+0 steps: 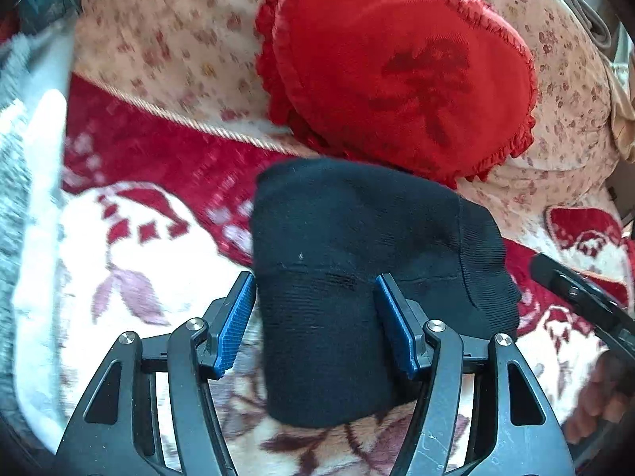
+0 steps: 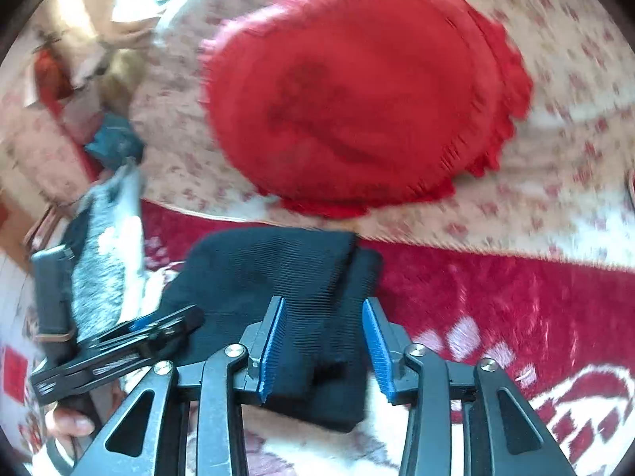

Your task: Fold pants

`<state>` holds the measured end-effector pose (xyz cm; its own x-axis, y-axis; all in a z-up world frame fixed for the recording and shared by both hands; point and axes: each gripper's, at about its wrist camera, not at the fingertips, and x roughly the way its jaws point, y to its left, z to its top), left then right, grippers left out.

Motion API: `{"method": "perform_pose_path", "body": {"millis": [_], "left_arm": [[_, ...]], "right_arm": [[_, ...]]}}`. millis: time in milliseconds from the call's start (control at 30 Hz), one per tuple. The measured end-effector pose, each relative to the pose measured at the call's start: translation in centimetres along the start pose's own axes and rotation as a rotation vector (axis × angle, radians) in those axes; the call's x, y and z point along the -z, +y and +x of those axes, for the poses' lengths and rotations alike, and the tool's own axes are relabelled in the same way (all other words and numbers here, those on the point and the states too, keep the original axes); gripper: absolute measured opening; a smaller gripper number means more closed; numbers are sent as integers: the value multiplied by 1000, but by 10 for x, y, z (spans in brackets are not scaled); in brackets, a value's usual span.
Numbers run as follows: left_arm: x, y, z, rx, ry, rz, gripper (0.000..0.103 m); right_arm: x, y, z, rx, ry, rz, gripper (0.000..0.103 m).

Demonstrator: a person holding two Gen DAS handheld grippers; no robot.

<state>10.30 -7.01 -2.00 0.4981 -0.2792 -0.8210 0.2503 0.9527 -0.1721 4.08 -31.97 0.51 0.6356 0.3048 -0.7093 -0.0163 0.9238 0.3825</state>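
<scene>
The black knit pants (image 1: 357, 261) lie folded into a compact bundle on a red and white patterned blanket (image 1: 131, 238). My left gripper (image 1: 315, 309) is open, its blue pads on either side of the bundle's near end, not pressing it. In the right wrist view the same pants (image 2: 278, 277) lie between the open jaws of my right gripper (image 2: 323, 337). The left gripper (image 2: 131, 341) shows at the left of the right wrist view, and the right gripper (image 1: 575, 293) at the right edge of the left wrist view.
A round red frilled cushion (image 1: 397, 67) leans on the floral sofa back (image 1: 158, 39) just behind the pants. A grey and white fuzzy cloth (image 1: 24, 198) lies at the left. A dark blue item (image 2: 115, 142) sits farther left on the sofa.
</scene>
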Motion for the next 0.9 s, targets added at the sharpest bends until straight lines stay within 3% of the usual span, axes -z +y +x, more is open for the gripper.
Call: {"method": "perform_pose_path", "body": {"millis": [233,400,600,900], "left_arm": [[9,-8,2,-47,-4,43,62],[11,-11,8,-46,-6,31,63],[13,-17,6,-77,-18,41,64],[25,-21,-23,-142,-67,86,64]], "right_arm": [[5,48,4,0,18,-148,31],[27,43,32,150,91,-202,31],[33,33,36,133,82,-180,31],[33,47,3,116,10,-139,31]]}}
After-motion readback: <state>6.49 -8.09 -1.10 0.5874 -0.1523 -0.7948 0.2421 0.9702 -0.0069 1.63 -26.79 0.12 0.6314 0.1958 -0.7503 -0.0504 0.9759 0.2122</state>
